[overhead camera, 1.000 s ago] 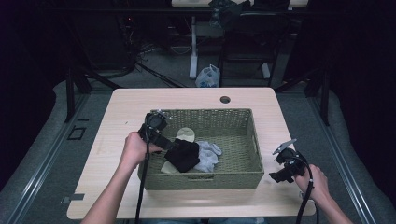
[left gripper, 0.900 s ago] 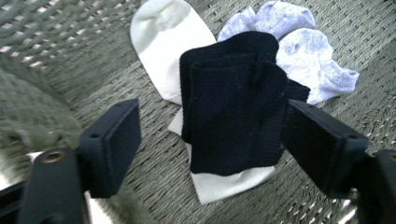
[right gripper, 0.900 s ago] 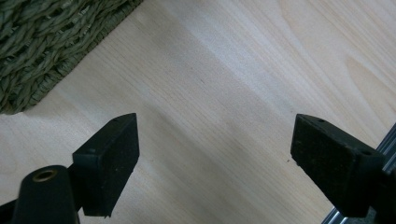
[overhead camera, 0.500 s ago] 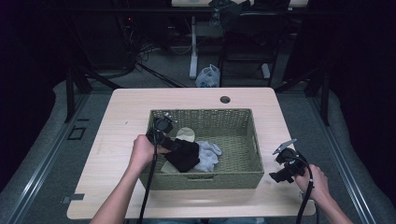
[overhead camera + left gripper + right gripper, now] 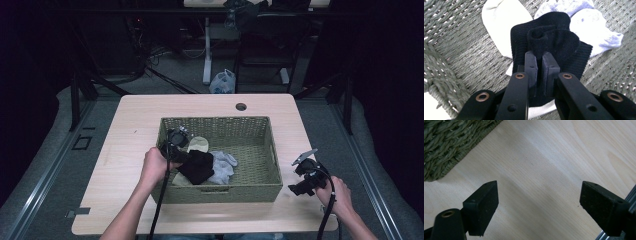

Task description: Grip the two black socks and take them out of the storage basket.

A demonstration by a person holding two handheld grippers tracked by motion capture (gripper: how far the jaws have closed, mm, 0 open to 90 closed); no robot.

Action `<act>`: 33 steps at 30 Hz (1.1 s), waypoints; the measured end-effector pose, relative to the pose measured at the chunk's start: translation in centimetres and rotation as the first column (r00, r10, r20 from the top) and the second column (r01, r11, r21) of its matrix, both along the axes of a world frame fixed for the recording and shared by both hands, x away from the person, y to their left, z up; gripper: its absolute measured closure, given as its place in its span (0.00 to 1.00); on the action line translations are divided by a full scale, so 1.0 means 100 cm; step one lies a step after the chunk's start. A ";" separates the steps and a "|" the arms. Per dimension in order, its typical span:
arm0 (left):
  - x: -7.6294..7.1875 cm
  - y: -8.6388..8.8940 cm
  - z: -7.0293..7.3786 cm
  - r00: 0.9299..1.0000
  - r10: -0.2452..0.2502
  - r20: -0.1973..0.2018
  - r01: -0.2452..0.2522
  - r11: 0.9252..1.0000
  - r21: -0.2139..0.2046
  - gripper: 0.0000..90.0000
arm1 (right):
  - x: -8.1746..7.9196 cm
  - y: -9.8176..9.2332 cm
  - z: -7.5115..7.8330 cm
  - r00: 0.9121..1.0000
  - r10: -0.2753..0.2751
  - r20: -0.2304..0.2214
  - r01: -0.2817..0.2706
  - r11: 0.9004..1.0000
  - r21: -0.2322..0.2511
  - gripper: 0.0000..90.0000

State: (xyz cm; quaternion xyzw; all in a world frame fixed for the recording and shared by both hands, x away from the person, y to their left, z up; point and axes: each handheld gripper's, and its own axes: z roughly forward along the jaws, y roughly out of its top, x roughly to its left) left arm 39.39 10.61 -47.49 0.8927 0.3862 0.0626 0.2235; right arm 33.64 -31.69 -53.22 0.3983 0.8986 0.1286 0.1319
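At left, inside woven basket [image 5: 250, 132] on tabletop [image 5: 130, 125]: left hand-held gripper [image 5: 541, 60] pinched tight on a raised fold of black sock [image 5: 554, 42]. Beneath it, cream sock [image 5: 499, 22], then pale lavender sock [image 5: 596, 30] just beside. Likely light, limp and floppy, not fragile; a bunched fold probably gives the surest hold, though loose ends may drag neighbours along. At right, right hand-held gripper [image 5: 539, 202] spread wide, empty, over bare wood beside the basket.

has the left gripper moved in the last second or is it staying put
Yes. The left gripper has come right, from over the basket's left rim to inside it, and is shut on the black sock.
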 end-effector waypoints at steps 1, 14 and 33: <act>0.000 0.000 0.000 1.000 0.000 0.000 0.000 1.000 0.000 0.94 | 0.000 0.000 0.000 1.000 0.000 0.000 0.000 1.000 0.000 0.17; -0.011 0.005 0.028 0.999 -0.028 0.041 0.029 0.999 -0.017 0.94 | -0.001 -0.001 0.000 1.000 -0.019 0.011 0.019 1.000 -0.002 0.17; -0.014 0.009 0.080 0.995 -0.050 0.081 0.045 0.997 0.059 0.94 | -0.001 0.000 -0.001 0.999 -0.025 0.032 0.025 1.000 0.015 0.17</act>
